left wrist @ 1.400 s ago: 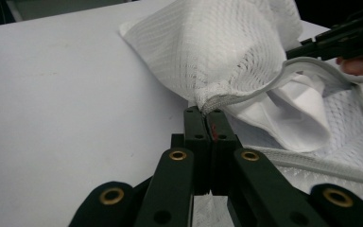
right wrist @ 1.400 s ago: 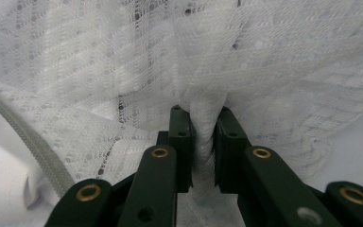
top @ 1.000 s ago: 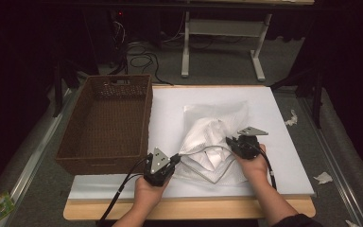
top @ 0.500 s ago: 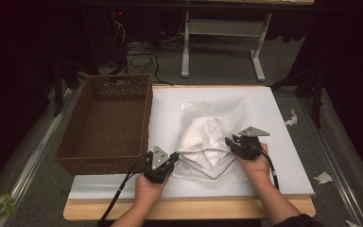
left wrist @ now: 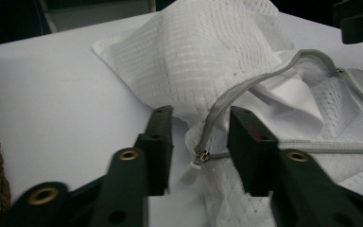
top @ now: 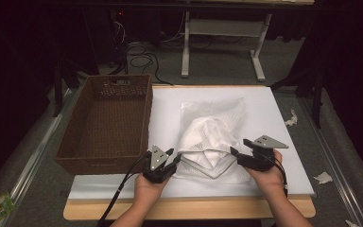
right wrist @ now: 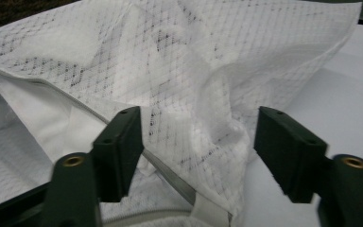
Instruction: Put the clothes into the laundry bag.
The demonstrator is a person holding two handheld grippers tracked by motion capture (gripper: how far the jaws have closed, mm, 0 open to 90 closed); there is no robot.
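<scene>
A white mesh laundry bag (top: 212, 137) with a grey zipper lies on the white board (top: 283, 123), unzipped at the near end with white cloth inside. My left gripper (top: 174, 158) is at its near left corner. Its jaws have just been opening and stand apart around the zipper's end and pull tab (left wrist: 191, 172), not pinching them. My right gripper (top: 234, 153) is at the near right corner. Its jaws have also just been opening, and loose mesh (right wrist: 194, 71) bulges between the wide-apart fingers (right wrist: 120, 142) without being pressed.
An empty brown wicker basket (top: 106, 123) stands on the left, against the board's edge. A wooden strip (top: 194, 210) runs along the table's near edge. Crumpled paper scraps (top: 322, 178) lie on the floor to the right.
Both grippers were shut on the bag's near corners and have let go. The right one has drawn back to the right and slightly up; the left has stayed put.
</scene>
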